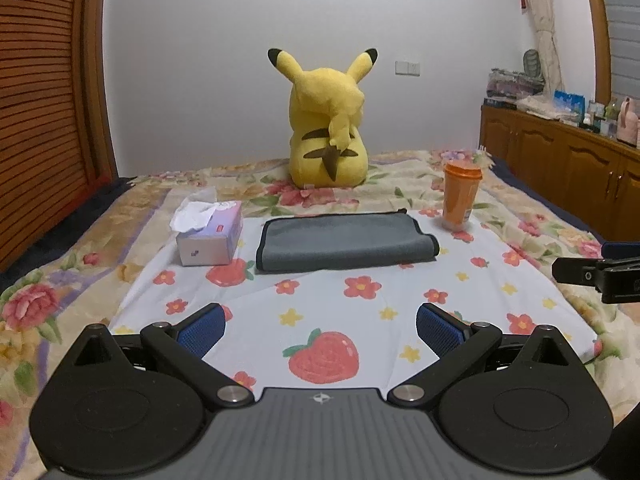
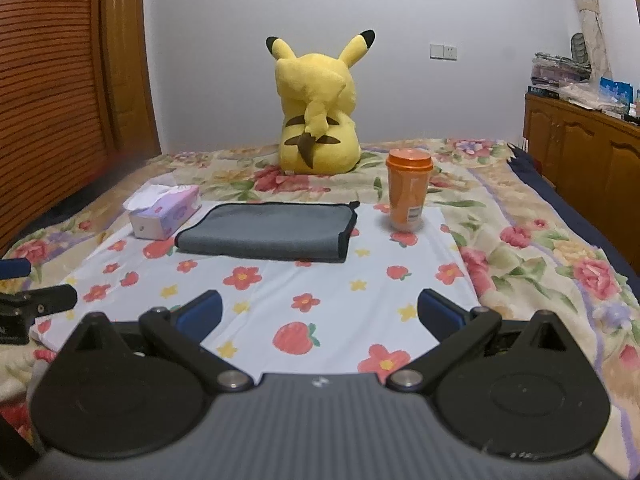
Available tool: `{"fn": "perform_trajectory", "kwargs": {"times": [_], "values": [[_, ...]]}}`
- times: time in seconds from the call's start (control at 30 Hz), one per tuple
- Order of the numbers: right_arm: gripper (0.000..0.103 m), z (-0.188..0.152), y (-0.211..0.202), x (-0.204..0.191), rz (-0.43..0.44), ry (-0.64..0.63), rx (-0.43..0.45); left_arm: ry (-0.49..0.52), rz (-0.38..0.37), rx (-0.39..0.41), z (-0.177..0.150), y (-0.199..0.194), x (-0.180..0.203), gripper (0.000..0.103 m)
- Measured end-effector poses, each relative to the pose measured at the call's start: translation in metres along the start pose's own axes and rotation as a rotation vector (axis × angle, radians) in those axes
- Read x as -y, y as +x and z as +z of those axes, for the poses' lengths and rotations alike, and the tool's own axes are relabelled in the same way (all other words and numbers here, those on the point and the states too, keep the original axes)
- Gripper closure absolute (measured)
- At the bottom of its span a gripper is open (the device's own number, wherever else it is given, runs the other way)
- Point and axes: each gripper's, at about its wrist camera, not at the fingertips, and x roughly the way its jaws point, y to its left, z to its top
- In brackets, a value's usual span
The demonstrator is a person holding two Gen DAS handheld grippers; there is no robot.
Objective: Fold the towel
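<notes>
Lying folded on the cloth (image 1: 500, 280), the towel (image 1: 344, 242) hides its layers; left gripper (image 1: 320, 330) and right gripper (image 2: 319, 316) both spread apart, empty.

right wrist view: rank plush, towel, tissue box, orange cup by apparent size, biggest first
1. Gray towel, widest spread, though it lies nearer than the plush.
2. Yellow plush, farthest back, so likely bigger in reality.
3/4. Tissue box and orange cup look about alike; not ranking them.

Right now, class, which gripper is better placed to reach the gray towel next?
Left, narrowly: the gray towel lies straight ahead of the open left gripper; from the open right gripper it sits left of centre.
</notes>
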Motion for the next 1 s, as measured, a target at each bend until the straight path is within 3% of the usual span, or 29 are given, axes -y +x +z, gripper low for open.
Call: {"fn": "perform_trajectory", "kwargs": {"times": [1.0], "values": [[0.000, 0.002, -0.020, 0.005, -0.025, -0.002, 0.166, 0.006, 0.028, 0.135, 0.006, -0.016, 0.002, 0.000]]}}
